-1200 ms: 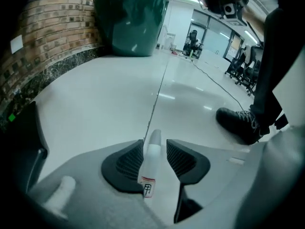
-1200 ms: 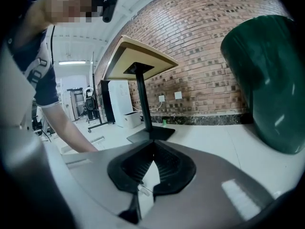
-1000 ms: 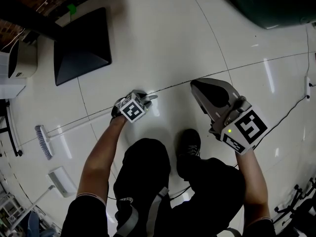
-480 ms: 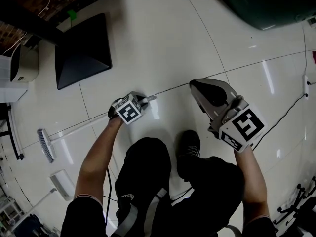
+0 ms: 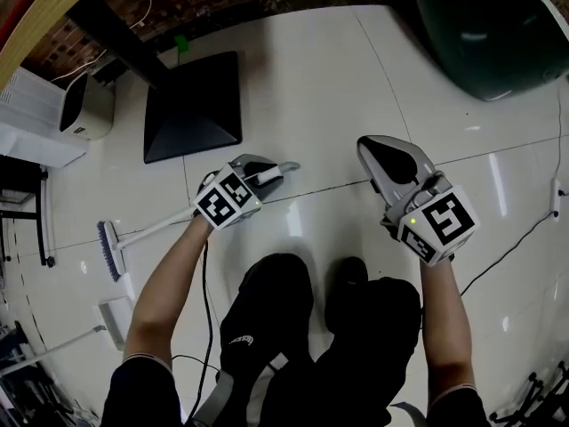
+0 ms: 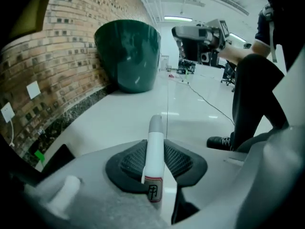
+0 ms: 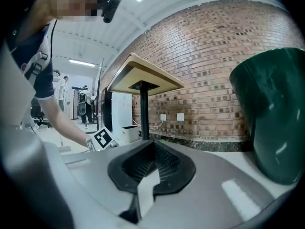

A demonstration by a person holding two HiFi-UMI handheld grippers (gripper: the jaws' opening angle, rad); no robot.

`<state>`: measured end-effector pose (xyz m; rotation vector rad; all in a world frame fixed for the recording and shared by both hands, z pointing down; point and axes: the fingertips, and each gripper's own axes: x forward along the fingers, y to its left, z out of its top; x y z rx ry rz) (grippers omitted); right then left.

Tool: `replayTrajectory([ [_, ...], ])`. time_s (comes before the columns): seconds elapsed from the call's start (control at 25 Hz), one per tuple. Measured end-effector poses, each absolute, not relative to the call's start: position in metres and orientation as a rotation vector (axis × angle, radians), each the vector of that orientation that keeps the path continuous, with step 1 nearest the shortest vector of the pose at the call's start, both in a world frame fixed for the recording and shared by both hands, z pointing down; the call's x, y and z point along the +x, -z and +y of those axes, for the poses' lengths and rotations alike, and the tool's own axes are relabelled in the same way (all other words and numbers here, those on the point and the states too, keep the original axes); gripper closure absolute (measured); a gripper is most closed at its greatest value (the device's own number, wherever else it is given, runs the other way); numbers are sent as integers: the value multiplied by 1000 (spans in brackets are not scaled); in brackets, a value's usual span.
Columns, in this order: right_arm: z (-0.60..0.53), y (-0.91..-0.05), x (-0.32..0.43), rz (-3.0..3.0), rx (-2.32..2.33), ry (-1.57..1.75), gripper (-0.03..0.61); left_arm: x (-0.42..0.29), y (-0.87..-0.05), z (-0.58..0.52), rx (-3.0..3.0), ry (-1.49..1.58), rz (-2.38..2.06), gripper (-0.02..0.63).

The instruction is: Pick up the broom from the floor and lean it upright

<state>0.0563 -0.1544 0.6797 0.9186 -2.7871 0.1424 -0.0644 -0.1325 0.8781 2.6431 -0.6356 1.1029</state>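
1. Nearest, in the head view: dark-trousered legs and one shoe [image 5: 348,277] plainly seen. Both forearms reaching forward, a marker cube on each tool.
2. Left gripper [image 5: 269,173] clenched on the broom handle [image 6: 153,162]. Jaws just been closing, white handle pinched between the black pads, grey tip poking past them. Small printed label on the handle, readable in the left gripper view only as a mark.
3. Right gripper [image 7: 155,149] held to the right, jaws together at the tips, nothing between them.
4. Broom: one. Brush head [image 5: 108,249] low at far left over the tiles, handle slanting from there to the left gripper. Brush head seen in the head view alone; cannot tell whether it touches the floor. Part of the handle hidden under the left cube and jaws.
5. Also head view only: white dustpan-like piece [image 5: 114,320] near the brush head, shape hard to make out; thin cable [image 5: 507,238] across the floor at right.
6. Right gripper view only: pale table top [image 7: 143,78] on a dark column, two wall sockets [image 7: 171,117] beyond. From the head view, only the black base plate [image 5: 194,105] and a slice of the top's edge.
7. White box unit [image 5: 84,105] beside the base plate, against the brick wall [image 7: 214,56].
8. Farthest: one green bin [image 5: 498,25], cut off by the frame in the head and right gripper views, whole only in the left gripper view.
9. Count: two grippers, one broom, one table, one bin.
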Motion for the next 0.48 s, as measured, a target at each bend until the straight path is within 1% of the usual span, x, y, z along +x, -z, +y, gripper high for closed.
replayTrajectory([
  [0.28, -171, -576, 46, -2832, 869, -134, 577, -57, -726, -145, 2748, -922, -732, 505],
  [0.48, -172, -503, 48, -2820, 850, -224, 577, -52, -627, -139, 2766, -841, -780, 505],
])
